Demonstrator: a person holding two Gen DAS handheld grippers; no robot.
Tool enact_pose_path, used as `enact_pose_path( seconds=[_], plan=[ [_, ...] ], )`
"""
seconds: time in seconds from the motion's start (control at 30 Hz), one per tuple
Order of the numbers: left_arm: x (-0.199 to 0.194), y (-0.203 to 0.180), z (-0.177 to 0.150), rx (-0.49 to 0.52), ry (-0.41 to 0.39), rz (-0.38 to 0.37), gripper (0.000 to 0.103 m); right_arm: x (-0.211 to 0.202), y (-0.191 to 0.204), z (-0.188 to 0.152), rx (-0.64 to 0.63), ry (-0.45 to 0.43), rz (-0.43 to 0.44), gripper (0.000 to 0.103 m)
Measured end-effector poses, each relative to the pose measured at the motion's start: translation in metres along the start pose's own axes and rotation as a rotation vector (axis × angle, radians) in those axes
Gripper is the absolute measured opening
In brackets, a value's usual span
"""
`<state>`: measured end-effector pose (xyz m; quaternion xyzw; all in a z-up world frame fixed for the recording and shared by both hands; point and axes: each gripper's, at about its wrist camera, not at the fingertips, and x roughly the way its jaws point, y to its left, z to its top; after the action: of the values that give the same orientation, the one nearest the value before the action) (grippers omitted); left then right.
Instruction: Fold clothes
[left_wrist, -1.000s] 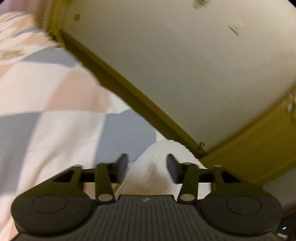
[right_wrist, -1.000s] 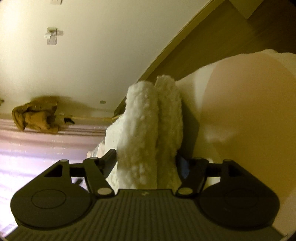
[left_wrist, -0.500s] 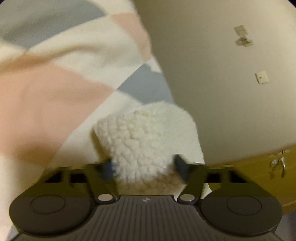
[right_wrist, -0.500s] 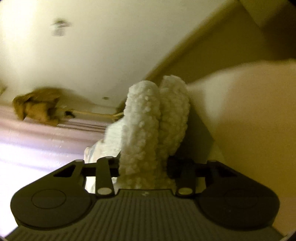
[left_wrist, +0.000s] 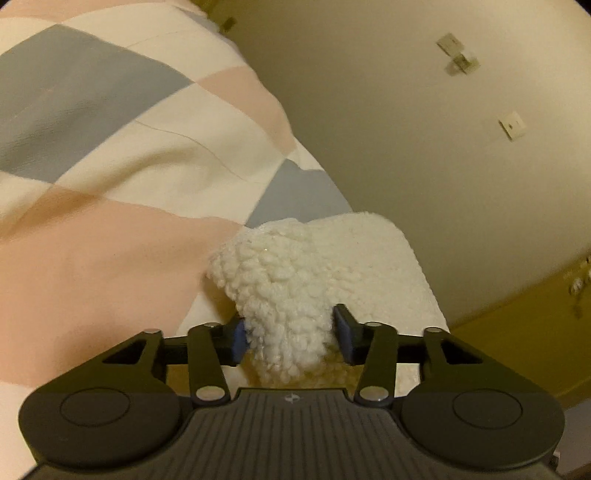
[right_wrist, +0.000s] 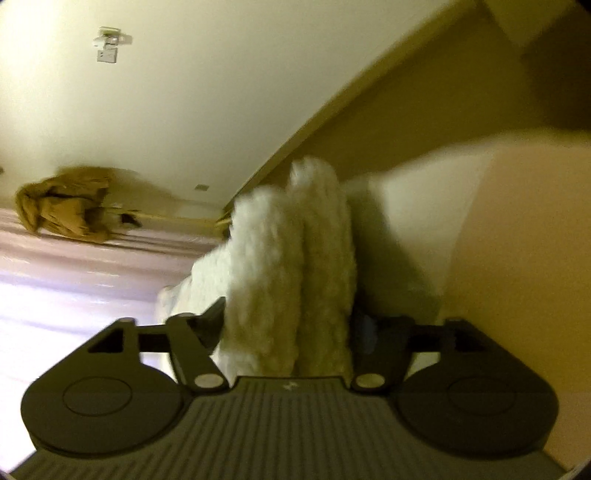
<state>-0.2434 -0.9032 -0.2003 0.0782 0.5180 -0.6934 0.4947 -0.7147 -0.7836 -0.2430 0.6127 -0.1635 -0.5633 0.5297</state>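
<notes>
— While both feeds are up, tell me what you've got on the left.

— On my left wrist view I see the left claw (left_wrist: 290, 334) clamped on a bunched corner of the white fleece garment (left_wrist: 295, 291). Blue pads (left_wrist: 239, 338) press into the pile from both sides, and the fabric bulges up and forward between them. More of the same fleece spreads off to the right behind the pinch.

— And what's under it?

— A bed cover (left_wrist: 122, 155) in grey, pink and cream diamonds fills the left half of the view, with the garment lying against its edge. Beyond that is a pale wall (left_wrist: 424, 155) with a couple of small fittings on it, and a yellowish door (left_wrist: 524, 347) low on the right.

— Right side?

— That view is blurred. The right claw (right_wrist: 290, 332) is closed on the fleece (right_wrist: 291, 258) too; here two thick folds stand upright, side by side, squeezed between the fingers. The left finger (right_wrist: 212, 321) is dark against the fabric, and the right one is mostly in shadow.

— Anything else in frame?

— A crumpled brown cloth (right_wrist: 62, 203) sits well off to the left against the wall line, with a pinkish curtain-like band just beside it. A pink and cream surface rises on the right, close to the folds; I can't tell whether it touches them.
</notes>
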Motion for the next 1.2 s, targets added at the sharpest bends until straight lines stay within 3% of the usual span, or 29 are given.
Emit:
enact_pose_path(
  seconds=[0.1, 0.23, 0.27, 0.37, 0.47, 0.57, 0.63, 0.8, 0.87, 0.93, 1.03, 1.1, 1.13, 1.17, 1.2],
  plan=[
    [-0.021, -0.001, 0.005, 0.012, -0.015, 0.038, 0.047, -0.037, 0.017, 0.001, -0.111, -0.095, -0.074, 0.074],
    [-0.053, -0.02, 0.02, 0.089, -0.101, 0.155, 0.033, -0.077, 0.063, -0.023, -0.424, -0.175, -0.119, 0.036],
    [-0.064, -0.03, 0.019, 0.126, -0.105, 0.165, 0.03, -0.08, 0.078, -0.033, -0.508, -0.178, -0.119, 0.034],
    [-0.059, -0.071, 0.012, 0.283, -0.071, 0.109, 0.028, -0.076, 0.1, -0.07, -0.699, -0.141, -0.137, 0.019],
    [-0.036, -0.111, -0.006, 0.474, -0.043, 0.043, 0.029, -0.036, 0.105, -0.083, -0.765, -0.104, -0.228, 0.007],
    [0.009, -0.118, -0.018, 0.526, -0.008, 0.048, 0.025, 0.008, 0.099, -0.076, -0.749, -0.083, -0.333, 0.004],
    [0.037, -0.113, -0.024, 0.526, 0.016, 0.091, 0.024, 0.017, 0.101, -0.068, -0.724, -0.089, -0.334, 0.003],
    [0.034, -0.121, -0.02, 0.518, 0.007, 0.105, 0.023, -0.006, 0.111, -0.057, -0.685, -0.112, -0.299, 0.007],
    [0.028, -0.124, -0.014, 0.517, 0.008, 0.088, 0.024, -0.024, 0.109, -0.052, -0.636, -0.147, -0.275, 0.017],
    [0.026, -0.131, -0.011, 0.537, 0.004, 0.074, 0.024, -0.032, 0.102, -0.034, -0.512, -0.186, -0.23, 0.047],
    [0.032, -0.136, -0.005, 0.549, 0.004, 0.064, 0.024, -0.024, 0.076, 0.001, -0.304, -0.186, -0.177, 0.048],
    [0.044, -0.134, -0.002, 0.542, 0.011, 0.071, 0.024, -0.005, 0.063, 0.018, -0.204, -0.129, -0.14, 0.045],
    [0.051, -0.131, -0.002, 0.525, 0.019, 0.071, 0.024, 0.0, 0.065, 0.021, -0.214, -0.112, -0.127, 0.027],
    [0.057, -0.127, -0.002, 0.506, 0.026, 0.071, 0.024, 0.004, 0.067, 0.024, -0.224, -0.095, -0.113, 0.016],
    [0.063, -0.124, -0.002, 0.487, 0.034, 0.072, 0.024, 0.009, 0.069, 0.027, -0.235, -0.077, -0.099, 0.016]
  ],
)
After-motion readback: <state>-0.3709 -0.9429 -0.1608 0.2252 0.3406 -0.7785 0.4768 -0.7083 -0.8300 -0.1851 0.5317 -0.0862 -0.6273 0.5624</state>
